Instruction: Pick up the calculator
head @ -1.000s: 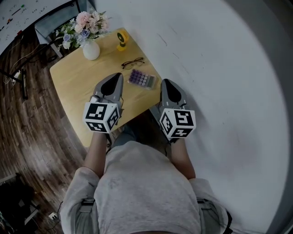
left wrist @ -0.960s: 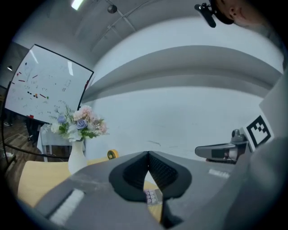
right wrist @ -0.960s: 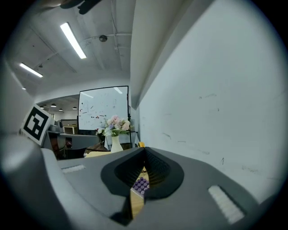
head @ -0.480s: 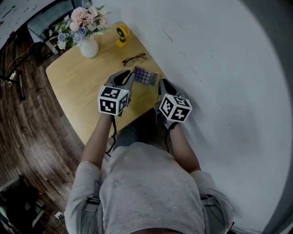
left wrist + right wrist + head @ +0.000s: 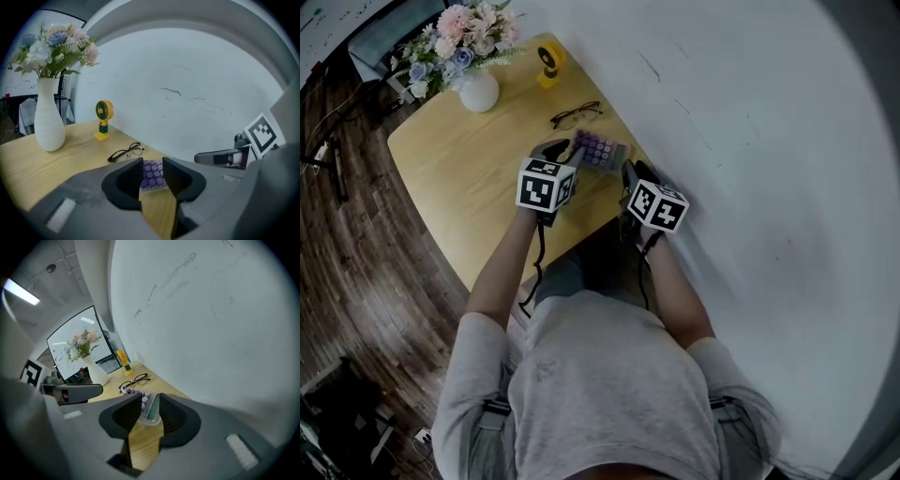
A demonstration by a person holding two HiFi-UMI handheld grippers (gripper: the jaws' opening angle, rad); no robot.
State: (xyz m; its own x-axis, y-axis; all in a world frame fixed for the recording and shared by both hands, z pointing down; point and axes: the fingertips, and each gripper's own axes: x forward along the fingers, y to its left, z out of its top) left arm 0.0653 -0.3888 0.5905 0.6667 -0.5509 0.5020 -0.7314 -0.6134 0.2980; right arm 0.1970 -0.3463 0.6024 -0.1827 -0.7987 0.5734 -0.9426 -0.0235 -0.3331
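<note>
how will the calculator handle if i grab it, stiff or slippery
The calculator looks like a thin rigid slab, so it probably stays stiff and feels light. It lies flat on the table, so it should not roll, but offers only thin edges to pinch. Its smooth pale rim may be slippery.

The head view looks steeply down from above the person (image 5: 609, 394), with the bench (image 5: 459, 178) toward 11 o'clock and the white wall (image 5: 750, 141) from 12 to 5 o'clock. The left gripper (image 5: 553, 150) view sits low and close over the bench, facing along its own jaws toward the wall, and the right gripper (image 5: 630, 172) view does likewise from nearer the wall, its picture tilted. All three share the calculator (image 5: 152, 172), glasses (image 5: 125, 151), yellow fan (image 5: 103, 119) and vase (image 5: 48, 117); the left gripper view catches the right gripper at 3 o'clock, and the right gripper view catches the left at 9 o'clock.
</note>
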